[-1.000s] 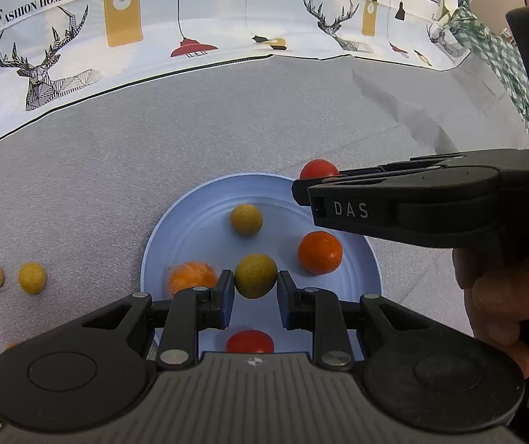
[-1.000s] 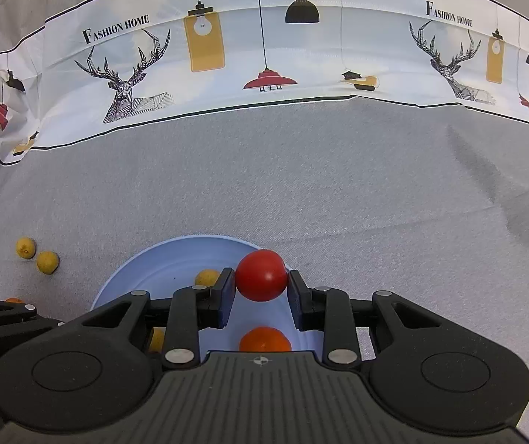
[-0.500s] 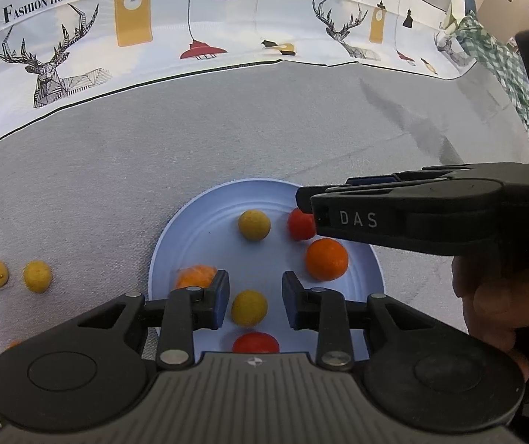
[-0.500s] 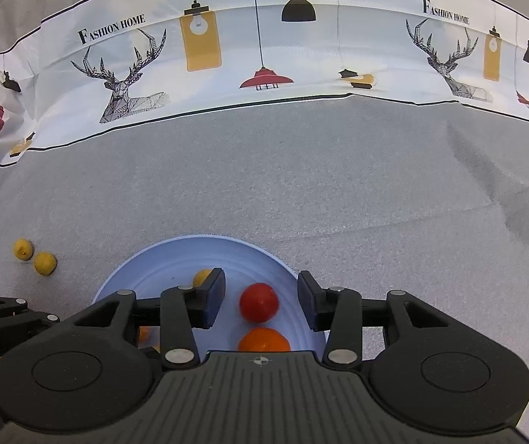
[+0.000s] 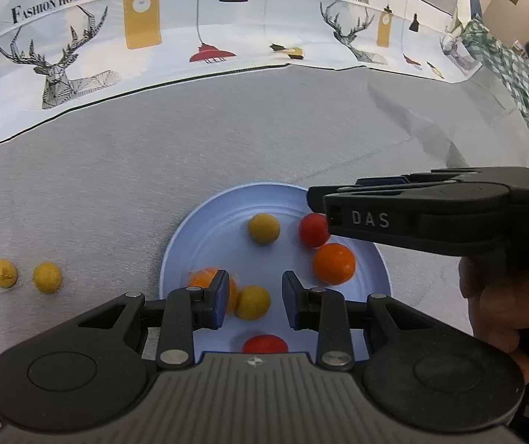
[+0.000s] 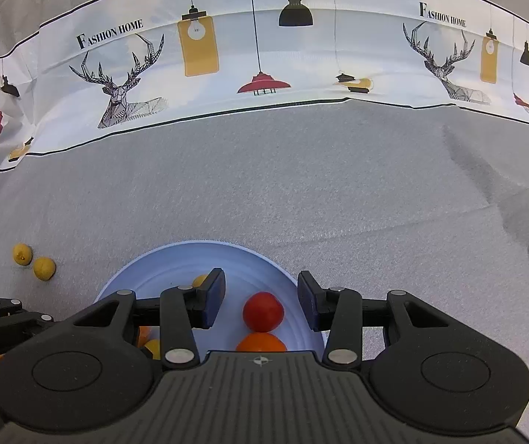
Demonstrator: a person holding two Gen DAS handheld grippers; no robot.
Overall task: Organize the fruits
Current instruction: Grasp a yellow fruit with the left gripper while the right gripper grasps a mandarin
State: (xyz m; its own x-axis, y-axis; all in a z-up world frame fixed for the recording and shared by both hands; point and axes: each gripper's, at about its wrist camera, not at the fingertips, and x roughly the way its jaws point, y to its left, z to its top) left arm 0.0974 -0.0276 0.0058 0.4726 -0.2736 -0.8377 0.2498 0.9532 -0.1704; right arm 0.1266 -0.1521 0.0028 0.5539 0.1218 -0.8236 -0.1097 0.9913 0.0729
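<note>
Grey cloth (image 5: 124,185) covers the table, with a white band of deer and lamp pictures (image 5: 79,59) along the back. On the cloth sits a pale blue plate (image 5: 205,229), smooth and round.

A small yellow fruit (image 5: 252,302) lies on the plate right between the fingers of the left gripper (image 5: 253,305). Those fingers stand a little apart and do not touch it. A red fruit (image 6: 263,311) lies the same way between the parted fingers of the right gripper (image 6: 261,305), loose on the plate. An orange fruit (image 6: 261,342) touches it on the near side.

All the fruits are small, round balls that would roll easily. Two more yellow fruits (image 5: 46,277) wait out on the cloth, well to the left of the plate. The left gripper is nearer to them, so it looks like the one to fetch them.
</note>
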